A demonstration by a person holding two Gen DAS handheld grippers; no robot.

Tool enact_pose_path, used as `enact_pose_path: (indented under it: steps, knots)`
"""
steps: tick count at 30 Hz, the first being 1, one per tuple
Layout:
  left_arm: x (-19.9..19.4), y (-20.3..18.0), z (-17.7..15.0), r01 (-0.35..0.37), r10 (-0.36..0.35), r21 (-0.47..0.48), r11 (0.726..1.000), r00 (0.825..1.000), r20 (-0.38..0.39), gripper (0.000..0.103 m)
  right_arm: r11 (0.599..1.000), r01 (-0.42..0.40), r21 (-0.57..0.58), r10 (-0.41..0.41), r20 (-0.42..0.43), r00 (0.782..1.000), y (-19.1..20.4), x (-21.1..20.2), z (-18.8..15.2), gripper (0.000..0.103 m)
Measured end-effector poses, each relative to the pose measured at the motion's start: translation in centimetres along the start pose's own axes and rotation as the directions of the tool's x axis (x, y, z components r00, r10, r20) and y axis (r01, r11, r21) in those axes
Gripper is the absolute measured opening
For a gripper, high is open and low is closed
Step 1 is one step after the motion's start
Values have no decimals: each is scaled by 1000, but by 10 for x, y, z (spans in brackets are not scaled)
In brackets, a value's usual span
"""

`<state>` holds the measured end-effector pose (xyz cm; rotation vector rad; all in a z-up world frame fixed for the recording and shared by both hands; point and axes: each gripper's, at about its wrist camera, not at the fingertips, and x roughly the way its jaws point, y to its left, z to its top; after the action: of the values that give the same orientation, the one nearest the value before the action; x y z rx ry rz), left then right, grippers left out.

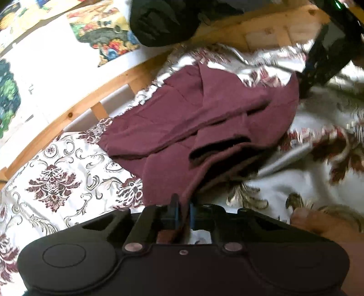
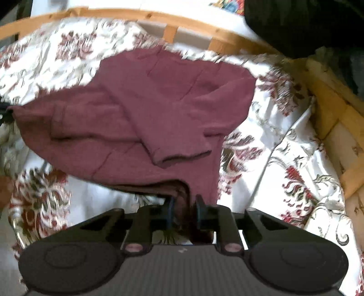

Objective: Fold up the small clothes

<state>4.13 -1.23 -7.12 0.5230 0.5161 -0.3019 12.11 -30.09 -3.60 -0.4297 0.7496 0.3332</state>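
A small maroon sweater (image 1: 195,118) lies on a white bedspread with a red floral print (image 1: 59,179), both sleeves folded across its body. My left gripper (image 1: 183,206) is shut on the sweater's near edge, and the cloth runs between its pads. In the right wrist view the same sweater (image 2: 159,109) spreads ahead of my right gripper (image 2: 184,202), which is shut on a bunched fold of its hem. The right gripper's black body (image 1: 318,61) also shows at the far side of the sweater in the left wrist view.
A wooden bed frame (image 1: 127,75) runs along the far edge of the bedspread, with its rail (image 2: 329,95) on the right too. A black bag or garment (image 1: 159,20) sits beyond the frame. A person's thumb (image 1: 302,218) rests by the left gripper.
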Motion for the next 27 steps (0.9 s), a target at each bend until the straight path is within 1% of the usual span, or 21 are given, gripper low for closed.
enact_pose_path:
  steps: [1,4,7,10,13,15,18,19,20,22,24,27]
  knots:
    - [-2,2,1,2,-1,-27,1000,1000,14,6,1000,15,4,-15,25,1000,-1,-3,0,15]
    - [-14,13,6,-1,9,-142,990,998,58,5,997,71,5,-71,123,990,3,-19,2,13]
    - [-28,25,8,9,16,-256,967,995,95,5,992,127,23,-128,221,967,10,-41,4,11]
    - [-48,36,9,27,21,-332,943,990,138,5,985,165,46,-171,290,941,18,-66,5,11]
    - [-72,42,8,58,6,-363,930,985,173,5,977,204,68,-215,349,912,28,-95,6,11]
    - [-91,44,7,82,-11,-358,930,980,197,5,971,221,91,-239,383,892,36,-115,3,11]
    - [-120,48,4,115,-36,-356,927,974,222,5,965,233,121,-263,418,870,46,-142,-1,11]
    - [-129,49,1,121,-38,-360,925,973,229,5,965,225,132,-260,425,867,49,-151,-2,11]
    - [-137,51,0,130,-43,-367,921,971,237,5,967,205,153,-252,428,868,51,-160,-3,11]
    - [-152,57,-1,148,-48,-401,904,967,250,5,968,160,196,-232,437,869,54,-176,-4,11]
    - [-162,63,0,158,-46,-431,889,965,260,5,967,149,208,-228,441,868,58,-189,-5,11]
    - [-169,74,10,156,-30,-439,885,959,281,5,968,146,205,-225,445,867,59,-195,0,11]
